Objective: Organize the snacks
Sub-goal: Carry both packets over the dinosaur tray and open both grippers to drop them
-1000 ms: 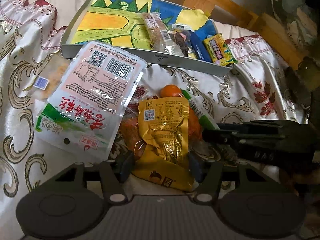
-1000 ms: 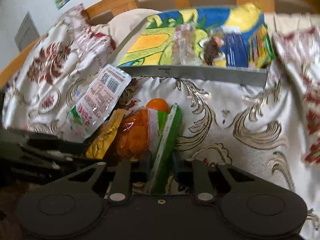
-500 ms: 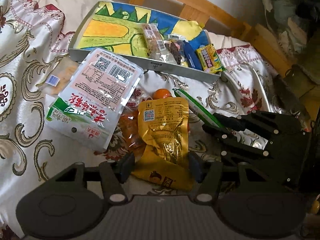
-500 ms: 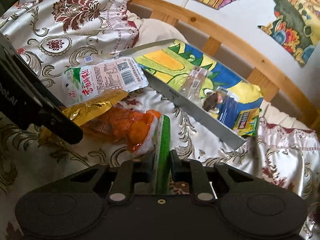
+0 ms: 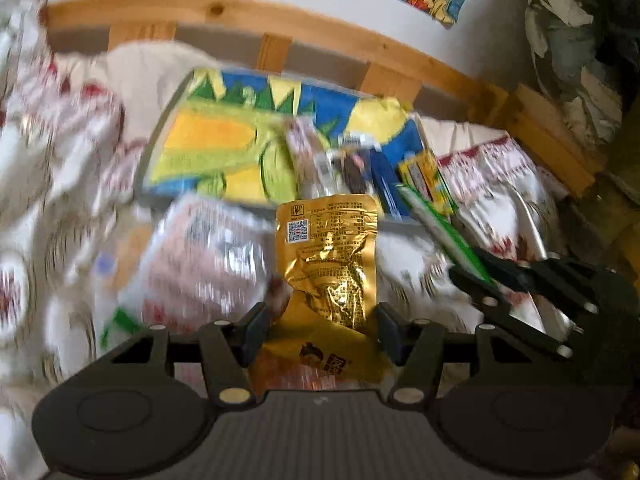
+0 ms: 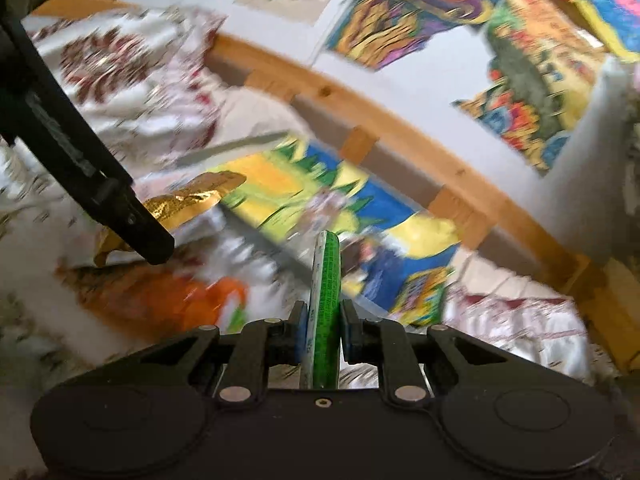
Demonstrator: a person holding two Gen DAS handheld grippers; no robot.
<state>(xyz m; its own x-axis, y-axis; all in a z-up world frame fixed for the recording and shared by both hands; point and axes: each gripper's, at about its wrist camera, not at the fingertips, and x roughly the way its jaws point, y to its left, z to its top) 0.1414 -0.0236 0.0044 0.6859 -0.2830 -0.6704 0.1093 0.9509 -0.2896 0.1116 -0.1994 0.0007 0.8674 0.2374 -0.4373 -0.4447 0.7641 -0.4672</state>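
My left gripper (image 5: 320, 330) is shut on a gold foil snack pouch (image 5: 330, 264), lifted above the bedspread; the same pouch (image 6: 188, 202) shows in the right wrist view beside the left gripper's black finger (image 6: 132, 220). My right gripper (image 6: 323, 336) is shut on a thin green snack packet (image 6: 326, 300) held edge-up, and that green packet (image 5: 444, 232) pokes out of the black gripper at the right of the left wrist view. Beyond both lies the painted tray (image 5: 224, 148) holding several small snacks (image 5: 360, 164).
A large pink-and-white bag (image 5: 204, 264) and an orange snack bag (image 6: 160, 296) lie on the patterned bedspread (image 5: 60, 184) before the tray. A wooden bed rail (image 6: 400, 128) runs behind, with paintings on the wall (image 6: 420, 12) above it.
Both grippers have risen with their packets: the gold pouch is off the bedspread and the green packet has turned edge-up. Both views now tilt up toward the rail and wall.
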